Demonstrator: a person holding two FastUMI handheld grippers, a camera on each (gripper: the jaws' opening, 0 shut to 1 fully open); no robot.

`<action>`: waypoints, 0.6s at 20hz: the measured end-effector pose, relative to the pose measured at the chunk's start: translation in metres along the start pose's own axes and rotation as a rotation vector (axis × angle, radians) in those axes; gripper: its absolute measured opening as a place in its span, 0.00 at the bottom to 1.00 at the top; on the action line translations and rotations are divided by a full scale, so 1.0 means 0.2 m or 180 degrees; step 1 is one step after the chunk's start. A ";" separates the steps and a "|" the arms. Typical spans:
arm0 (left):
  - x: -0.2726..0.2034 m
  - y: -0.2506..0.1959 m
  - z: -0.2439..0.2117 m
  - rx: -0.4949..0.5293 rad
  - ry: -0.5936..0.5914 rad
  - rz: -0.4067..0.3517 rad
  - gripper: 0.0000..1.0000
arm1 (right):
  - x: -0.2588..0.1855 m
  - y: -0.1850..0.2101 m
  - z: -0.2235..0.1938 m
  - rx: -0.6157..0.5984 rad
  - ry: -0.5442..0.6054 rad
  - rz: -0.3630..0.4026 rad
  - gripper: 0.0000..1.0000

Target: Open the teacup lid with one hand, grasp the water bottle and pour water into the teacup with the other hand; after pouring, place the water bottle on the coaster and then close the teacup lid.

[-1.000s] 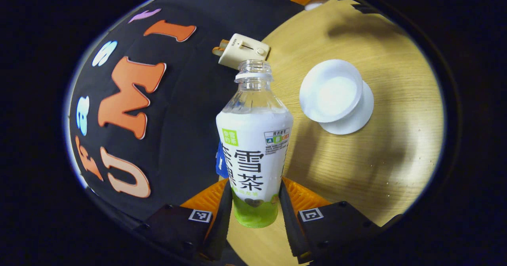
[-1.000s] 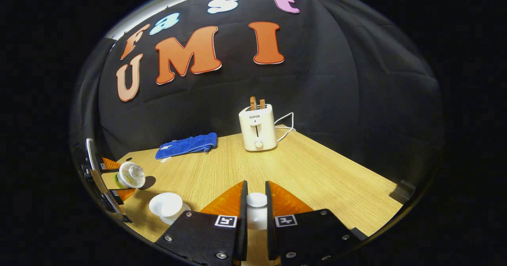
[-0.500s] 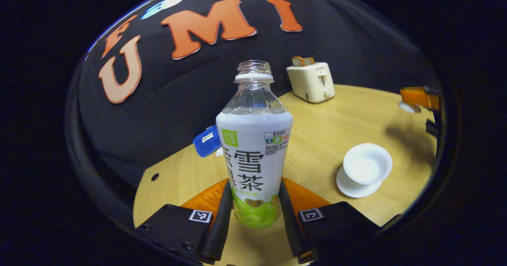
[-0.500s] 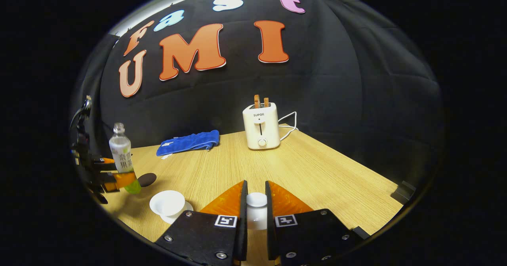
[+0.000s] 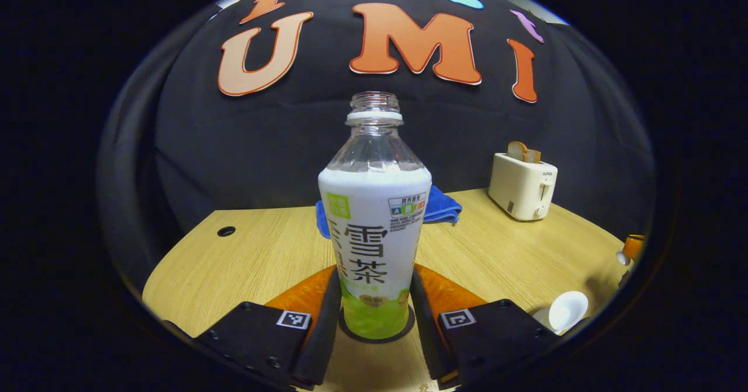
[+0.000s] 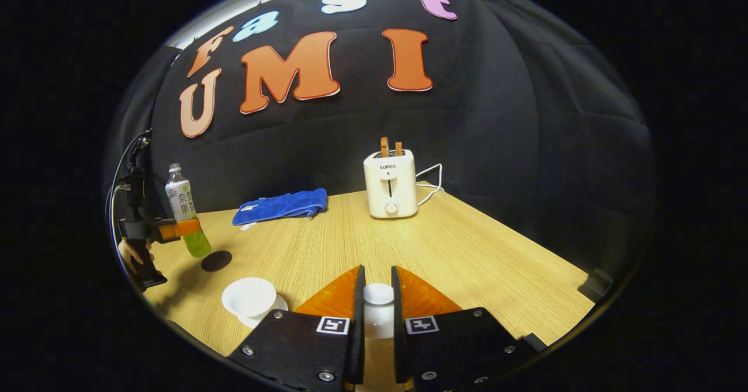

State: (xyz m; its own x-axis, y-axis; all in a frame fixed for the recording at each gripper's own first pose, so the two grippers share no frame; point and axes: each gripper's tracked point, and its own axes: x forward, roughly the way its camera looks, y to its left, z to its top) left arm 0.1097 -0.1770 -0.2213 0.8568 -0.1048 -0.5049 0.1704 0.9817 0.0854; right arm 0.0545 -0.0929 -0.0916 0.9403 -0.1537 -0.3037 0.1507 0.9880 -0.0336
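Note:
The water bottle (image 5: 374, 205), capless with a white and green label, stands upright between my left gripper's (image 5: 375, 276) fingers, which are shut on its lower part. Just beneath its base lies the dark round coaster (image 5: 403, 329). In the right gripper view the bottle (image 6: 184, 205) hangs in the left gripper (image 6: 178, 227) slightly above and left of the coaster (image 6: 216, 260). My right gripper (image 6: 377, 272) is shut on the white teacup lid (image 6: 378, 294), held above the table. The open white teacup (image 6: 248, 297) sits on its saucer at the lower left, also the teacup (image 5: 565, 310).
A cream toaster (image 6: 390, 184) with toast and a white cord stands at the back of the wooden table (image 6: 467, 252). A blue cloth (image 6: 280, 205) lies near the wall. A hand (image 6: 133, 253) holds the left gripper. A small hole (image 5: 226, 231) marks the table's left.
The bottle went from tilted over the teacup to upright, then my left gripper carried it left, away from the cup, down over the coaster. The right gripper stayed still with the lid.

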 end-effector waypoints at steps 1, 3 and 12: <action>0.01 0.00 0.00 -0.0012 -0.0022 0.0008 0.64 | 0.00 0.00 0.00 -0.0005 0.0009 0.0000 0.20; 0.02 -0.01 0.01 -0.0096 -0.0084 -0.0008 0.66 | 0.01 0.00 -0.01 -0.0014 0.0016 -0.0002 0.20; 0.08 -0.02 -0.13 -0.0268 0.0177 -0.0008 0.65 | 0.01 0.00 0.00 -0.0008 0.0013 -0.0002 0.20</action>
State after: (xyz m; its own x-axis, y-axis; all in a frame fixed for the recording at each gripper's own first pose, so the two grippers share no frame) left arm 0.1092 -0.1774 -0.2524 0.8276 -0.1006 -0.5523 0.1290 0.9916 0.0127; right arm 0.0552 -0.0941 -0.0929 0.9390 -0.1543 -0.3075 0.1505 0.9880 -0.0360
